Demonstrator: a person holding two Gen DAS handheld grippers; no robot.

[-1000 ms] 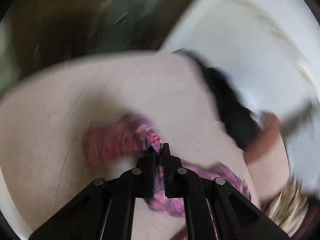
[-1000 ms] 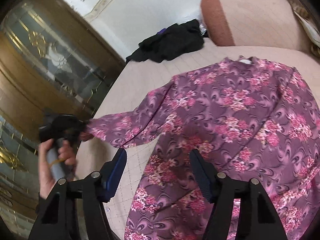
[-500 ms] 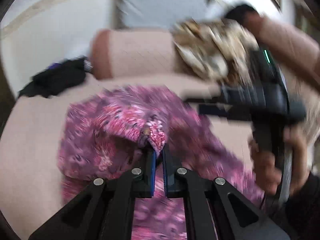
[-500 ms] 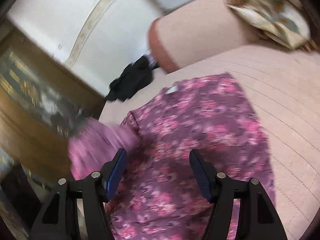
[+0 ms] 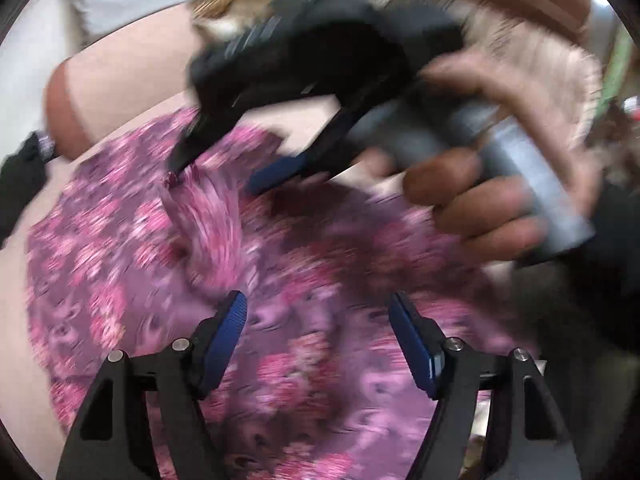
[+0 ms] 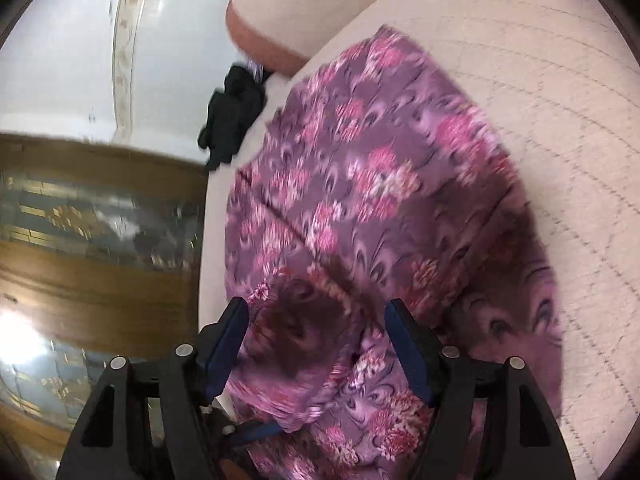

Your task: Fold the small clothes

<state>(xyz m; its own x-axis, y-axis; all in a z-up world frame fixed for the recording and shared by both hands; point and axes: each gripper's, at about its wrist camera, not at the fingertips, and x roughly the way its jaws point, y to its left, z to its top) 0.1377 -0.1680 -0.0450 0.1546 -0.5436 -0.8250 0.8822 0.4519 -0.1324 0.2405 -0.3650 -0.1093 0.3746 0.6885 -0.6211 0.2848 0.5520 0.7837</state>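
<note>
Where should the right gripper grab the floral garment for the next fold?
Probably the garment's near long edge along the pale bed, coming in low from that side. It lies flat there, with bare quilted cover beside it for one finger to slide under. The right gripper is open above the cloth.

Thin, soft purple floral cloth garment (image 6: 360, 184) on matt, quilted beige fabric bedcover (image 6: 560, 120); glossy brown wooden door (image 6: 100, 272); ribbed blue gripper pads (image 5: 224, 340).
</note>
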